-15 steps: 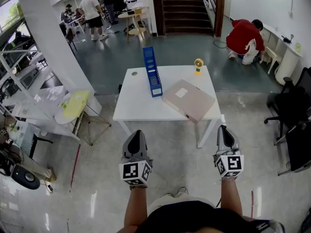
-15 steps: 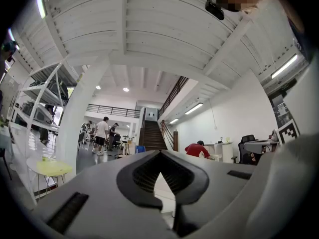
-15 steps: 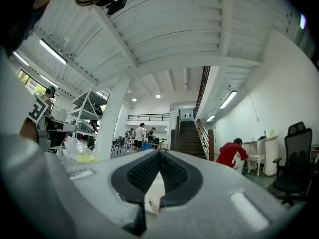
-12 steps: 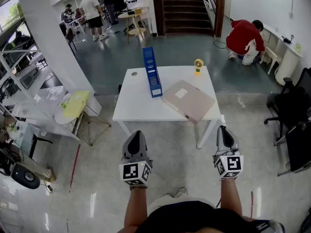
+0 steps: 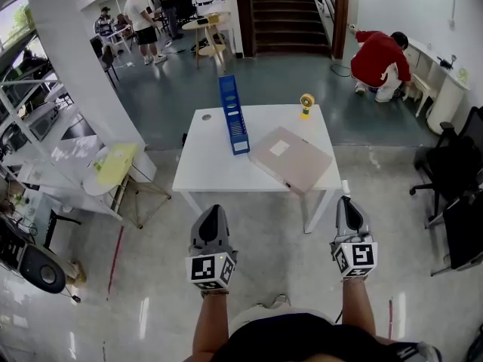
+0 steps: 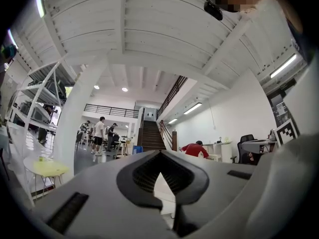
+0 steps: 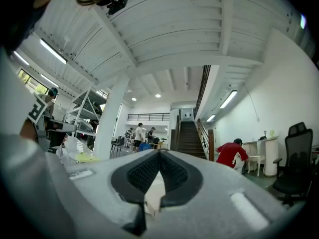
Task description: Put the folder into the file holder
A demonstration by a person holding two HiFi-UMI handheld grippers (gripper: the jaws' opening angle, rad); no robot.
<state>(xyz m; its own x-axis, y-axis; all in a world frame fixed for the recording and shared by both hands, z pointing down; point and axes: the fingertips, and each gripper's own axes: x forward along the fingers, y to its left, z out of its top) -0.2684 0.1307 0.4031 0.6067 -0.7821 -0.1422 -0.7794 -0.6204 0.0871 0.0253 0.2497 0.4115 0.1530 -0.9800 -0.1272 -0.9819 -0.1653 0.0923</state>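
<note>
Grippers: left gripper (image 5: 212, 209) and right gripper (image 5: 346, 200) are held closed, empty.
Table: folder (image 5: 290, 159) is laid flat on table (image 5: 205, 164), just beside file holder (image 5: 233, 115).
Change: scene barely shifted since earlier; task judged unstarted.

White bench (image 5: 204, 168): one. Small yellow desk fan (image 5: 306, 103): upright, near the bench's far right corner. Dark staircase (image 5: 278, 13): beyond the far edge. Person in red top (image 5: 379, 57): crouched, far right. Black office chairs (image 5: 453, 172): off the right edge. Round side table (image 5: 113, 168): off the left edge.
</note>
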